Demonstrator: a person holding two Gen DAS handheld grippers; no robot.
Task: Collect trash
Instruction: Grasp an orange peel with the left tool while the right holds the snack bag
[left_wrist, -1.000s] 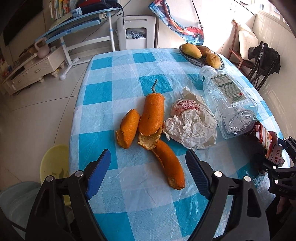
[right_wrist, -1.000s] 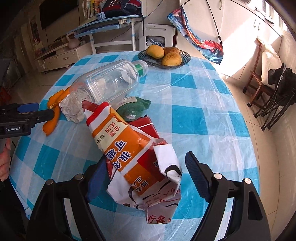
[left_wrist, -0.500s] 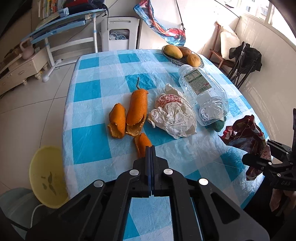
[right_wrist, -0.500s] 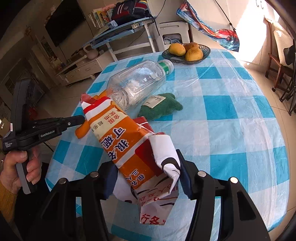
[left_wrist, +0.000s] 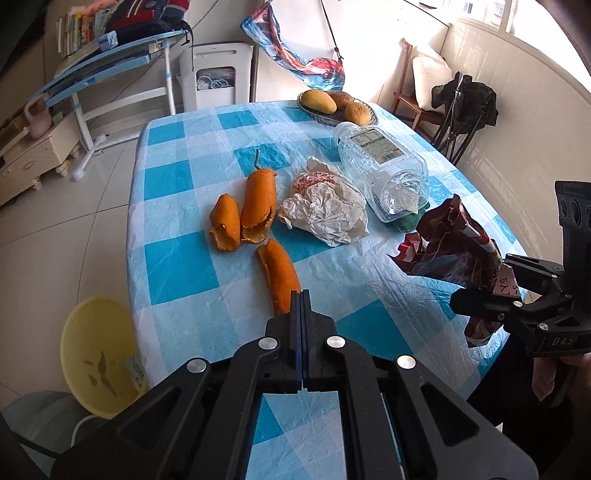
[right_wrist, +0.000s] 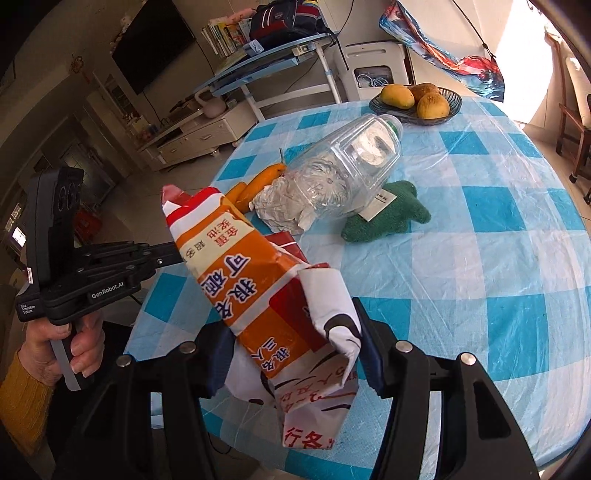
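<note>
Right tool (right_wrist: 291, 354) clamps crumpled orange-red-white flyer (right_wrist: 258, 295) printed with Chinese characters, lifted over table (right_wrist: 480, 258) near edge, 6 o'clock. Left tool (left_wrist: 301, 295), marked "GenRobot.AI", pinched on orange peel (left_wrist: 280, 273). Labelled bottle (left_wrist: 384, 166) at 1 o'clock.

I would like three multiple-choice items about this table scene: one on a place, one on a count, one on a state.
1. Where does the green cloth lie?
A. in the fruit bowl
B. beside the plastic bottle
C. on the floor

2. How many orange peel pieces show in the left wrist view?
A. one
B. three
C. five

3. What do the right tongs hold?
A. a crumpled printed wrapper
B. the bottle
C. nothing

Answers: 1 B, the cloth lies against the toppled bottle; 2 B, two peels lie together and the left tongs, shut, pinch the end of a third; 3 A, both pads press on the wrapper.
</note>
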